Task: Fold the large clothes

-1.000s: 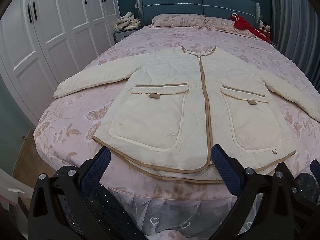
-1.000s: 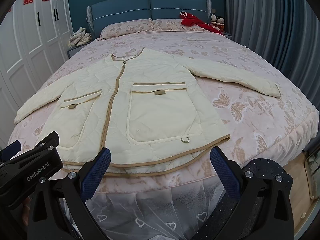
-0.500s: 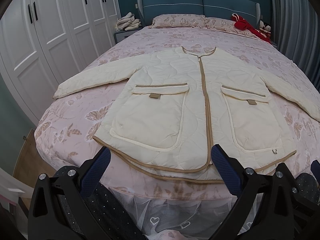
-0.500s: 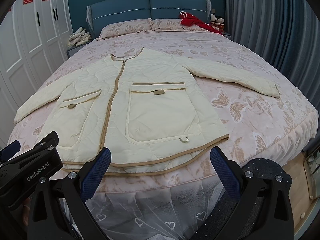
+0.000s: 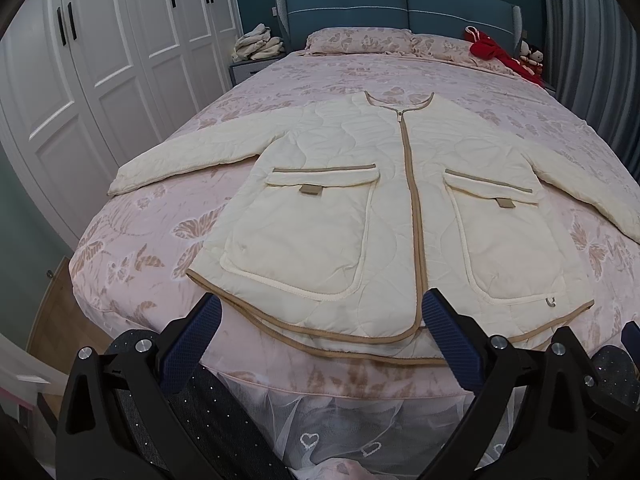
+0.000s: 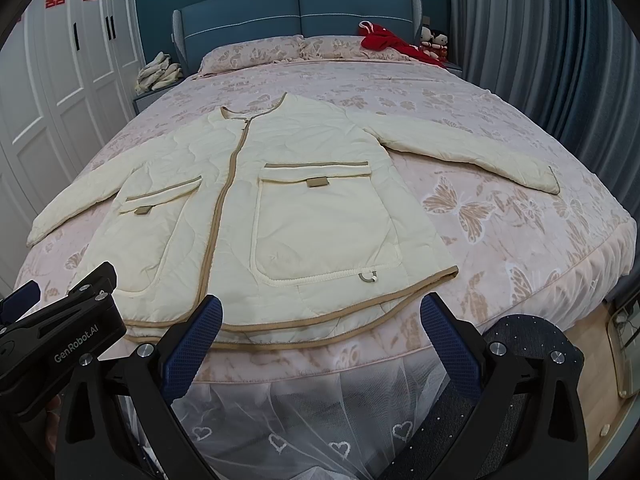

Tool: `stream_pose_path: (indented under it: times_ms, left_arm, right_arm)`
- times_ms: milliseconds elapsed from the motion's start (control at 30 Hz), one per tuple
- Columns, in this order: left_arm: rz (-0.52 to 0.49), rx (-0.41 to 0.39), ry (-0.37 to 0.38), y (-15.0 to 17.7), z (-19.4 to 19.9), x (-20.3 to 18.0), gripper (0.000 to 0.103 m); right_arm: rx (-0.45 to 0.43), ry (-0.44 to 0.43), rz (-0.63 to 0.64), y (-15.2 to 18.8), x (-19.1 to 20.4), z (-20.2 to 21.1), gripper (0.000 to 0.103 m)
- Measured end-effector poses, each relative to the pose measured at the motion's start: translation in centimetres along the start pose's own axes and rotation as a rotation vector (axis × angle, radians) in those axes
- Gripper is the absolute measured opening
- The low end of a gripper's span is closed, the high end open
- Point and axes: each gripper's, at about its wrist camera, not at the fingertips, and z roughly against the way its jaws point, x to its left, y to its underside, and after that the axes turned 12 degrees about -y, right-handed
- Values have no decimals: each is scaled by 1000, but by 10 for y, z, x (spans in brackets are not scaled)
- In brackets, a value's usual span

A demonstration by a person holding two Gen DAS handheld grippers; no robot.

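Observation:
A cream quilted jacket (image 5: 352, 208) (image 6: 288, 216) with tan trim lies flat and zipped, front up, on the pink bed (image 5: 132, 264) (image 6: 520, 240). Both sleeves spread out to the sides, and its hem is near the foot edge. My left gripper (image 5: 320, 320) hovers open just short of the hem, left of the zip. My right gripper (image 6: 320, 316) is open too, in front of the hem below the right pocket. Neither touches the cloth. The left gripper's body (image 6: 60, 344) shows at the lower left of the right wrist view.
White wardrobe doors (image 5: 100, 60) line the left side. A nightstand with folded cloth (image 5: 258, 46) stands by the blue headboard (image 5: 400, 4). Pillows, a red garment (image 6: 392, 42) and dolls lie at the head. Grey curtains (image 6: 540, 60) hang on the right. Wood floor (image 6: 604, 380) flanks the bed.
Both views have shifted only slightly; the jacket appears a touch further right in the left wrist view. Both grippers stay open.

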Motion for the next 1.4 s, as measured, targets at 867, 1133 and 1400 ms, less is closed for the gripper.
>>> stream_pose_path:
  times_ms: [867, 1133, 1400]
  left_arm:
    - [10, 13, 0, 8, -4, 8, 98]
    - [10, 14, 0, 9, -4, 9, 97]
    - [12, 16, 0, 10, -7, 8, 97]
  right_arm:
    - [8, 4, 3, 5, 1, -1, 98]
    - [10, 5, 4, 4, 1, -2, 98]
    - [12, 5, 4, 5, 1, -2, 98]
